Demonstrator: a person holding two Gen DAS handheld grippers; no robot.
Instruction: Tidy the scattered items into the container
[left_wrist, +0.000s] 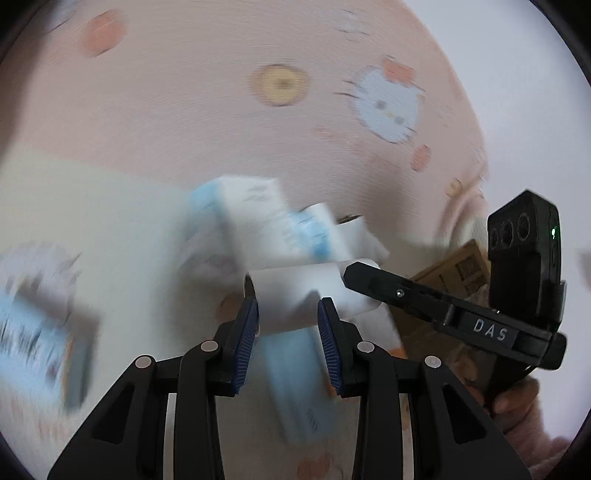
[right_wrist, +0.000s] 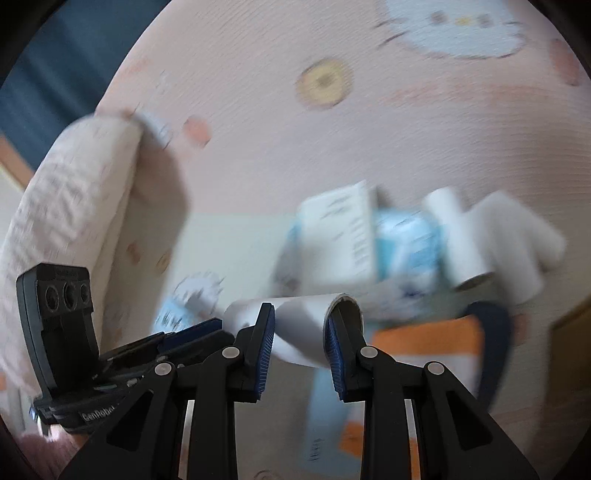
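Note:
Both views are blurred by motion. A white paper roll (left_wrist: 303, 291) lies crosswise over a pink cartoon-print sheet. My left gripper (left_wrist: 288, 314) has its blue pads on either side of one end of the roll. My right gripper (right_wrist: 301, 328) has its pads on either side of the other end of the same roll (right_wrist: 303, 325). The right gripper's finger (left_wrist: 406, 291) shows in the left wrist view at the roll's right end. Behind the roll lie white-and-blue boxes (left_wrist: 251, 218) and more white rolls (right_wrist: 461, 236). A container cannot be made out.
A blue-and-white box (left_wrist: 40, 332) lies at the left. A brown cardboard box (left_wrist: 454, 269) sits behind the right gripper. An orange-and-white pack (right_wrist: 424, 350) and a pale blue box (right_wrist: 325, 424) lie under the roll. A folded pink blanket (right_wrist: 74, 192) is at the left.

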